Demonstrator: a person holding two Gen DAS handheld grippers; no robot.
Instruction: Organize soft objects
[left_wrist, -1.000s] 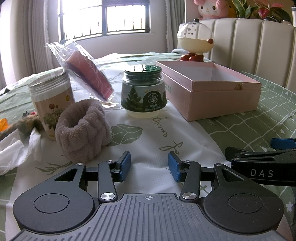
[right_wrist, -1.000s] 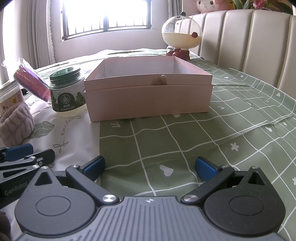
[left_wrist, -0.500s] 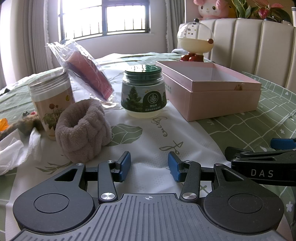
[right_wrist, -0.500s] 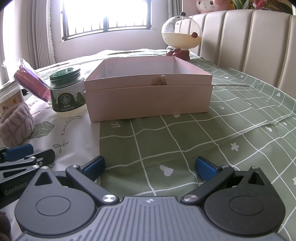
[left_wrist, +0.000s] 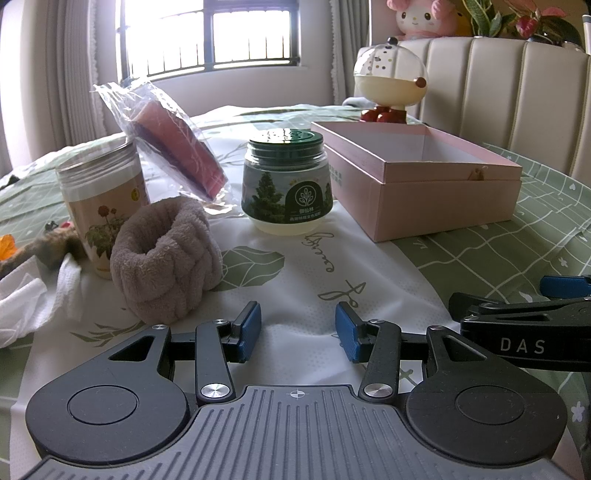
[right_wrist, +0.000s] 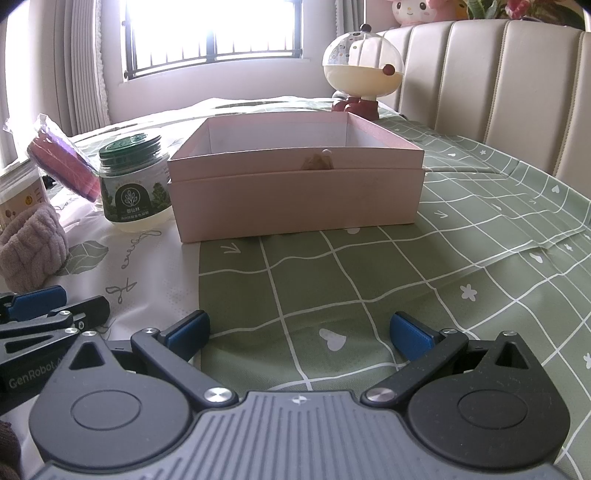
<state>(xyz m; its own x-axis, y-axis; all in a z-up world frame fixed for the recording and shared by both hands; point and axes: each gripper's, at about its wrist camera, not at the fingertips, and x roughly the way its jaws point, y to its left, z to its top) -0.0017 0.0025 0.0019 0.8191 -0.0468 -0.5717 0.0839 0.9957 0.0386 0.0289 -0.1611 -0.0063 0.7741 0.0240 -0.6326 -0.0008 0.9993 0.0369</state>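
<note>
Taupe braided terry-cloth wristband stands on edge on white leaf-print mat, ahead-left of left gripper, nearer it than right gripper. Both grippers' jaws apart, empty. Open pink cardboard box sits ahead of right gripper.

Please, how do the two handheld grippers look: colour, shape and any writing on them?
Both grippers, left gripper and right gripper, are matte black with a grey ribbed middle plate, two round black discs, silver rivets on the finger links and blue pads on the fingertips. White letters "DAS" and "GenRobot" stand on their sides. No cables or sleeves are visible.
</note>
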